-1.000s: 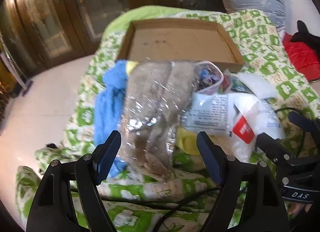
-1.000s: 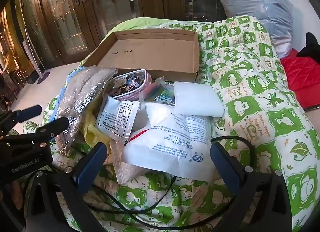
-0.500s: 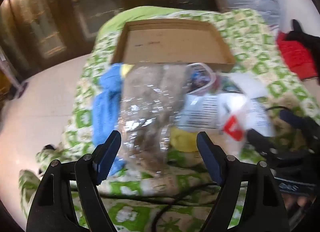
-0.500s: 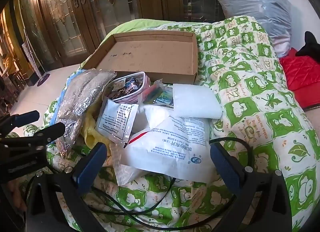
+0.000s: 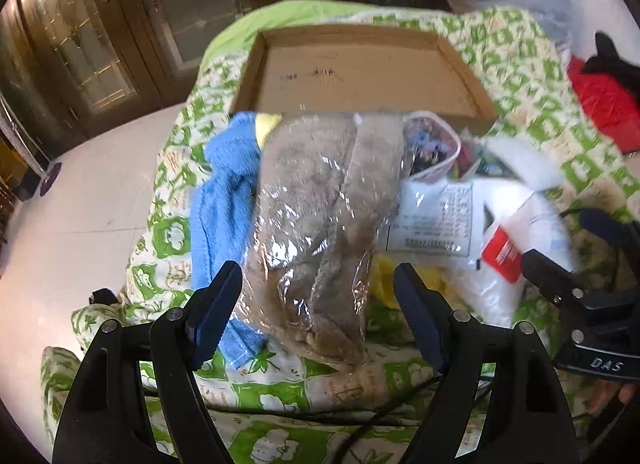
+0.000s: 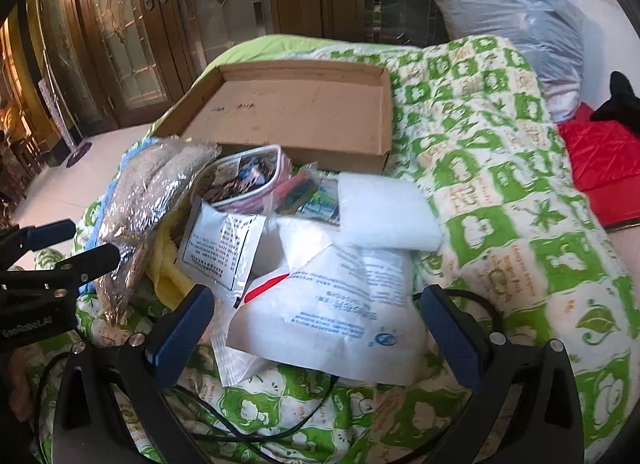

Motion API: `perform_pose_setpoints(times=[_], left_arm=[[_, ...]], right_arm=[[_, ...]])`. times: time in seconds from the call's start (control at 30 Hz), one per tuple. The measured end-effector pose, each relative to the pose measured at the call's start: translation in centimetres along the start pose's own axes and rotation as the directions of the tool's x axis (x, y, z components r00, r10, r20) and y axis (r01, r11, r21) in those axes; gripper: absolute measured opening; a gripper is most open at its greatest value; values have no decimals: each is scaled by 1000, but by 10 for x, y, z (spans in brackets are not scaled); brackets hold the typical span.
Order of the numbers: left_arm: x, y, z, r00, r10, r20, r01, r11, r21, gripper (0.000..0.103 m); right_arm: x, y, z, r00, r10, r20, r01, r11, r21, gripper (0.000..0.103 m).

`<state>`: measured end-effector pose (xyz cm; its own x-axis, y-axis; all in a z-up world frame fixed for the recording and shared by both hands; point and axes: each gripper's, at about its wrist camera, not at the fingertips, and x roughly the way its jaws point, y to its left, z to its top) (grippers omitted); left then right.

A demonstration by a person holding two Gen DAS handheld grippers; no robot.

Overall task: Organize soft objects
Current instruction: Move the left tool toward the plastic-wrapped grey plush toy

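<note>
- Across the lower half of both views spreads a bed [image 6: 500,192] covered by a quilt printed in green and cream squares; a plain lime-green sheet [image 6: 256,48] shows at its far end.
- At upper left of each frame stand dark wooden doors [image 6: 132,24] with leaded glass panes, and a pale tiled floor [image 5: 80,192] runs along the bed's left side.
- At upper right lies a grey plastic-wrapped pillow [image 6: 516,4], with a red cloth [image 6: 600,156] below it at the right edge.
- A shallow cardboard tray [image 6: 384,112] rests on the quilt at frame centre, nothing inside it.
- Heaped just in front of the tray are the soft objects: a grey plush item in clear wrap [image 5: 320,216], a blue towel [image 5: 224,200] on its left, a yellow cloth [image 6: 168,264] partly under it, white printed packets [image 6: 344,304], a white foam pad [image 6: 384,212] and a small clear pouch [image 6: 244,180].
- The left gripper [image 5: 318,312] has its jaws spread wide on either side of the plush item's near end, not pressing it.
- The right gripper [image 6: 316,332] is likewise wide apart, flanking the large white packet, empty.
- Black cables [image 6: 280,424] trail over the quilt near the bottom of the frame.
</note>
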<state>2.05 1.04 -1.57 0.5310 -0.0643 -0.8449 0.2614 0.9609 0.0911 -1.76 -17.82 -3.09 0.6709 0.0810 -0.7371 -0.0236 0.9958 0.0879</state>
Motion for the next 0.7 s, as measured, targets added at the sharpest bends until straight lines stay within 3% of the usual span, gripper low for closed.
perform_pose_setpoints(times=[0.2, 0.7], left_arm=[[1, 1, -2, 1000, 24, 2, -24, 1000, -11, 79], [-8, -4, -7, 995, 89, 43, -89, 996, 8, 79]], right_arm=[[5, -1, -3, 999, 10, -34, -9, 1000, 7, 103], [-8, 2, -6, 1000, 13, -16, -13, 1000, 8, 103]])
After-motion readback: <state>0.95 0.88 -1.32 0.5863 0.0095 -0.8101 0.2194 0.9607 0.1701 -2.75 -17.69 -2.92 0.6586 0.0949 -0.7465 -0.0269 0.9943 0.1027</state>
